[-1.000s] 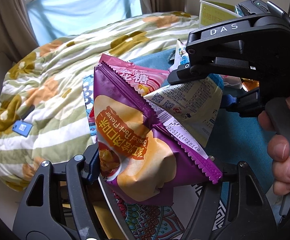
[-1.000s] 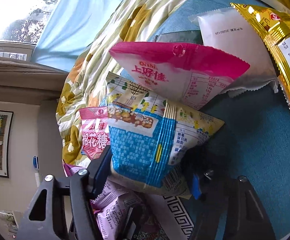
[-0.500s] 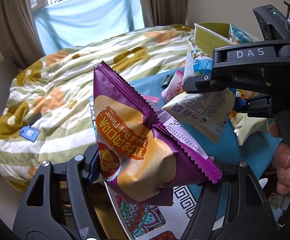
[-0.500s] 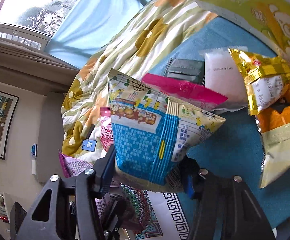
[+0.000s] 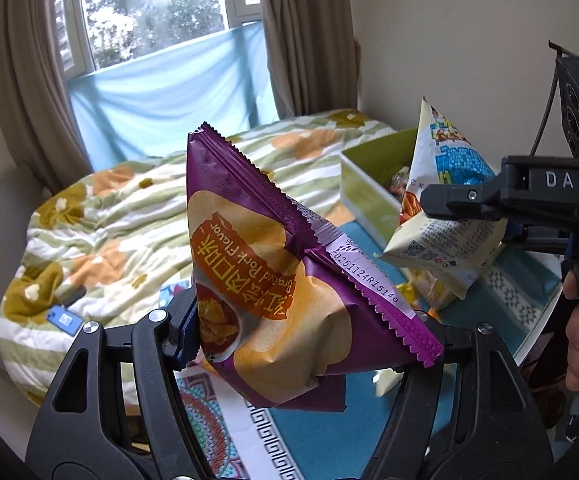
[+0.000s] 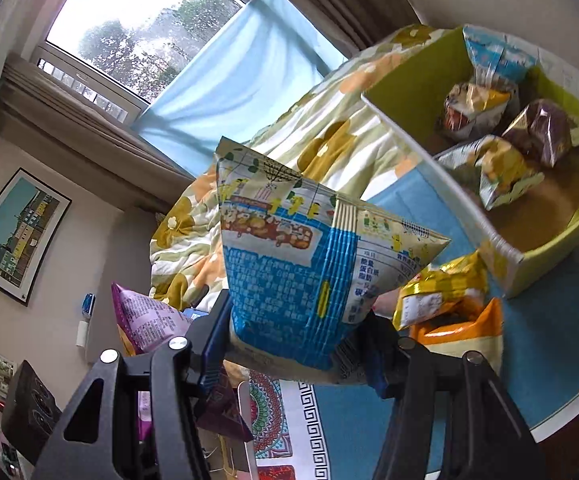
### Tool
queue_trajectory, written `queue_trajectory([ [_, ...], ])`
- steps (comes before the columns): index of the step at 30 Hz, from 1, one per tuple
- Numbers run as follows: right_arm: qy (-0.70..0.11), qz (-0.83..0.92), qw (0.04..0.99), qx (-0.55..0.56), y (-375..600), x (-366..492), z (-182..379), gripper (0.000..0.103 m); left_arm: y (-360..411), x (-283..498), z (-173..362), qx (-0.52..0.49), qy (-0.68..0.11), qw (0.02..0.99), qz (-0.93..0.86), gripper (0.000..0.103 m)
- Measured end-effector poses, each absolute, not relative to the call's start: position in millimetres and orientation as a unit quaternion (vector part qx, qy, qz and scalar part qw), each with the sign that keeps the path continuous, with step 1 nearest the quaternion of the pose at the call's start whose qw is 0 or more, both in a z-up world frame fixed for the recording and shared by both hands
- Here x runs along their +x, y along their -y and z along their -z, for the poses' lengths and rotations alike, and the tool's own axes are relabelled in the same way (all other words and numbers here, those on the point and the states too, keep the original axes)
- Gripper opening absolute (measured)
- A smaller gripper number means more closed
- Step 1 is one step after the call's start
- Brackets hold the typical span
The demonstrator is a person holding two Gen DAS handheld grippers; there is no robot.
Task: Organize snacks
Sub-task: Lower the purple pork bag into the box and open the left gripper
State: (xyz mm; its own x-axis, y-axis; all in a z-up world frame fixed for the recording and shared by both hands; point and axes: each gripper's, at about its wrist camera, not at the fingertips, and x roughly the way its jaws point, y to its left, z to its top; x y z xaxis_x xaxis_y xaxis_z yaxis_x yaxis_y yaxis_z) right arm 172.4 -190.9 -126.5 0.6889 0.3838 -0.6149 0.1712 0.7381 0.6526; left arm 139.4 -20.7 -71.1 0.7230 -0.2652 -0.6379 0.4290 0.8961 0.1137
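Both grippers aloft with a snack bag each

Leftmost, the left gripper (image 5: 309, 336) has its jaws clamped on a puffy purple crisp bag with orange lettering (image 5: 285, 280), held up over the flowered green-and-white bedspread (image 5: 121, 216). Further right, the right gripper (image 6: 293, 352) pinches a blue-and-cream printed snack bag (image 6: 305, 264) above the blue patterned counter (image 6: 561, 340). Beyond it, the lime-green open box (image 6: 409, 92) holds several small packets.

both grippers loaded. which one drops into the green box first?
Right, probably. The right gripper holds the blue-and-white bag close beside the green box, whose open top faces it. The left gripper, holding the purple bag, sits farther back.
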Motion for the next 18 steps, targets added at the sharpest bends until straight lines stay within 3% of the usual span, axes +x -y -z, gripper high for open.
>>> queue_trajectory([
  [8, -0.359, -0.05, 0.886, 0.288, 302.3, 166.9, 84.4, 0.053, 128.0, 162.3, 36.4, 0.071, -0.305, 0.923, 0.225, 0.066],
  [18, -0.369, -0.037, 0.896, 0.242, 415.7, 169.6, 96.0, 0.053, 251.6, 202.7, 87.2, 0.051, -0.374, 0.901, 0.214, 0.066],
])
